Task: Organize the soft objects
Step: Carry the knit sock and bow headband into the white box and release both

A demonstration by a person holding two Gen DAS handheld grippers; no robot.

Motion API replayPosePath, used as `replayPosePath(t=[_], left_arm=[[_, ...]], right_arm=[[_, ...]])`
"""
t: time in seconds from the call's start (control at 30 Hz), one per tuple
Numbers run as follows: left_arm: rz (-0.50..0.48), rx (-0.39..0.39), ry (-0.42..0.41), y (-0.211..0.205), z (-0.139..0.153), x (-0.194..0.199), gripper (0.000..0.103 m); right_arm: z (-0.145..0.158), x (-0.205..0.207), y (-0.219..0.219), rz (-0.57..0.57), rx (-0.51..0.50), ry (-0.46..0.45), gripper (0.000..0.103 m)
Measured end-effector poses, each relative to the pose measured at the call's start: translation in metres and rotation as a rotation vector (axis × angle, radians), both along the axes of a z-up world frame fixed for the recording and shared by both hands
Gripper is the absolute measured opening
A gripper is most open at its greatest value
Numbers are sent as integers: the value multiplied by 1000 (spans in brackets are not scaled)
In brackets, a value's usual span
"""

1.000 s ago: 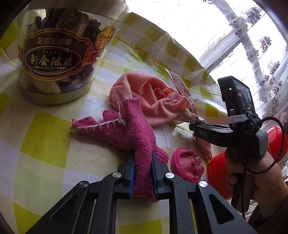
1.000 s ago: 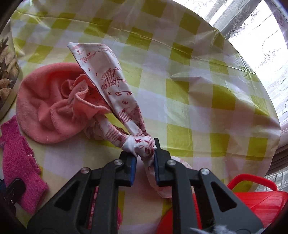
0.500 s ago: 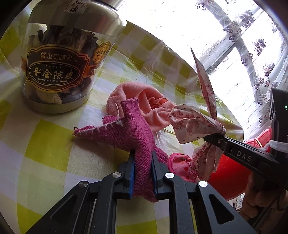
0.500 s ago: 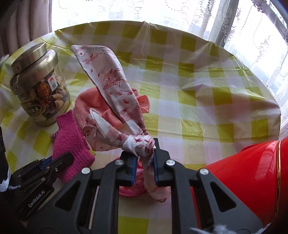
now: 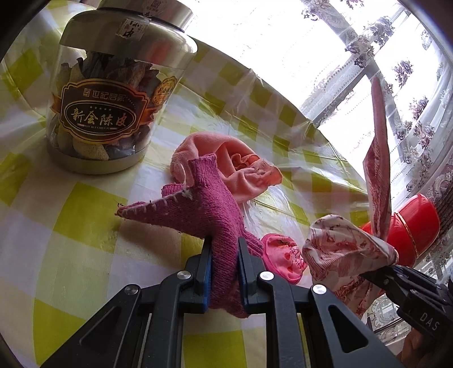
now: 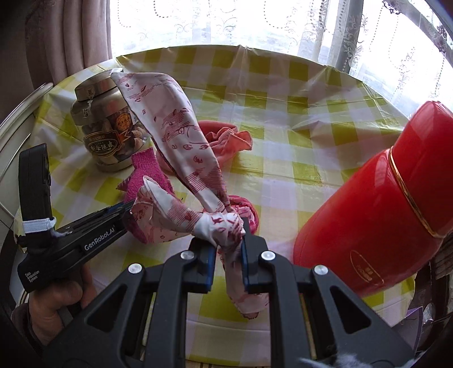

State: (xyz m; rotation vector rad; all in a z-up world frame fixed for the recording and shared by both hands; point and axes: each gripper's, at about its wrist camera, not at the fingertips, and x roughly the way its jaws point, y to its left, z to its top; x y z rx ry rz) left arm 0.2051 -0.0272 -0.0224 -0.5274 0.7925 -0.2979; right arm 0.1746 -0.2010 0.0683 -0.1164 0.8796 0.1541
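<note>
Magenta knit glove [image 5: 209,215], coarse weave, white stitching along 1 edge, cuff end pinched between jaws of left gripper [image 5: 223,271]; fingers of glove splayed forward on the yellow-and-white checked tablecloth [image 5: 85,226], tips near salmon-pink towel [image 5: 226,164]. Same glove partly hidden behind the scarf in right wrist view [image 6: 147,172].

White scarf with red print [image 6: 181,147], thin silky fabric, knotted and bunched, clamped at the knot between jaws of right gripper [image 6: 228,260]. 1 long tail standing up and away from the jaws, 1 puffed loop to the left, short tail hanging below the jaws. Held clear above the table; seen in left wrist view [image 5: 345,249] at right, beside the red container.

Salmon-pink towel crumpled on the cloth beyond the glove, touching it. Small bright-pink embroidered pouch [image 5: 283,260] flat on the table just right of left gripper, under the lifted scarf.

Clear jar with metal lid and brown label [image 5: 107,113] upright at far left, near the towel, apart from it. Red glossy container with gold band [image 6: 382,203] at right table edge. Lace curtains [image 6: 254,22] behind.
</note>
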Motion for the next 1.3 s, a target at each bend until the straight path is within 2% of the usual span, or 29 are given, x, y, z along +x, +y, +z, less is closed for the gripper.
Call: replayPosePath(t=[0.33,0.73,1.3], left_arm=[[-37,51,-19,-21,14,-23,16],[-102,97,-37,-54,33,-60,16],[-250,96,-53,-114,53,-110,16]], right_arm=[[-2,-49,-38,-28,25,3,17],[-2,-96,-100,-119,41,-18,17],[-11,-155,-184,-279,60,-15,18]])
